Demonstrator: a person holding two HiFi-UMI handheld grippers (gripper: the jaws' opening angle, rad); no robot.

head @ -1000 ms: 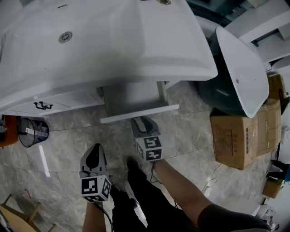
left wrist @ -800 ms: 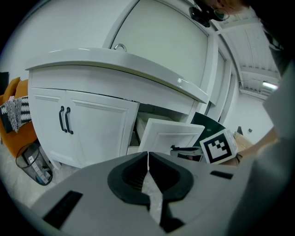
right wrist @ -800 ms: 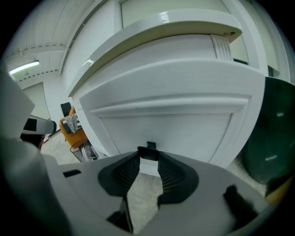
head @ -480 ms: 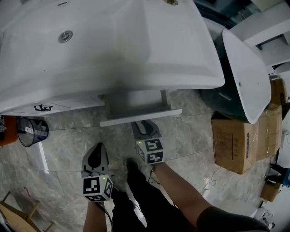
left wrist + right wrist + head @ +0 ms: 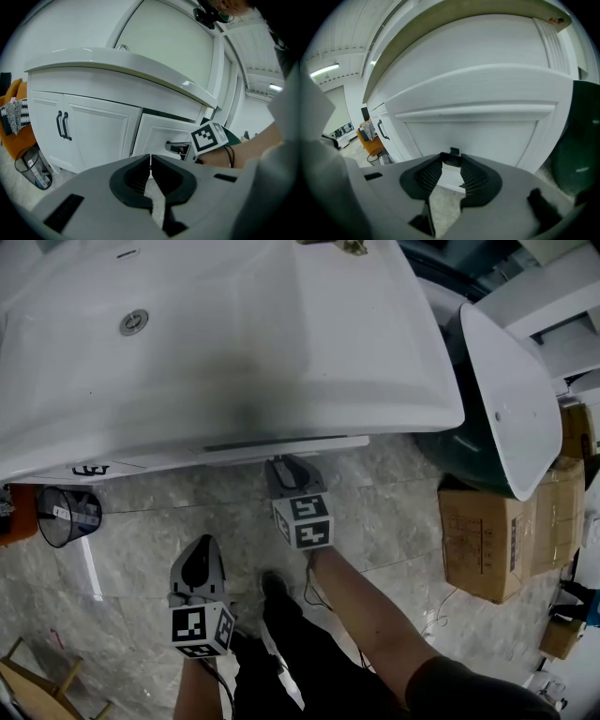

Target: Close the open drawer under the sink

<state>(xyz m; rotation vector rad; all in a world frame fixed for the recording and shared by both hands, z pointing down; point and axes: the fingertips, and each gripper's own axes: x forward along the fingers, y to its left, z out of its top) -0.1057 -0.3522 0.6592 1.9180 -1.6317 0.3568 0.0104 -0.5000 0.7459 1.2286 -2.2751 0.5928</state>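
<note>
The white drawer front (image 5: 281,443) under the sink (image 5: 234,334) stands almost flush with the cabinet, only a thin lip showing. My right gripper (image 5: 281,463) is at that drawer front (image 5: 487,136), its jaws closed around the small black drawer handle (image 5: 453,151), which sits between the fingertips. From the left gripper view, the right gripper (image 5: 174,149) touches the drawer panel (image 5: 159,131). My left gripper (image 5: 199,546) hangs back over the floor, shut and holding nothing; its jaws (image 5: 150,161) meet at the tips.
Left of the drawer are two cabinet doors with black handles (image 5: 63,125). A mesh bin (image 5: 67,514) stands on the marble floor at left. A dark green tub with a white lid (image 5: 506,390) and cardboard boxes (image 5: 487,531) are on the right.
The drawer has slid in under the sink, from clearly pulled out to nearly flush. My right gripper moved forward with it. The left gripper stayed about where it was.
</note>
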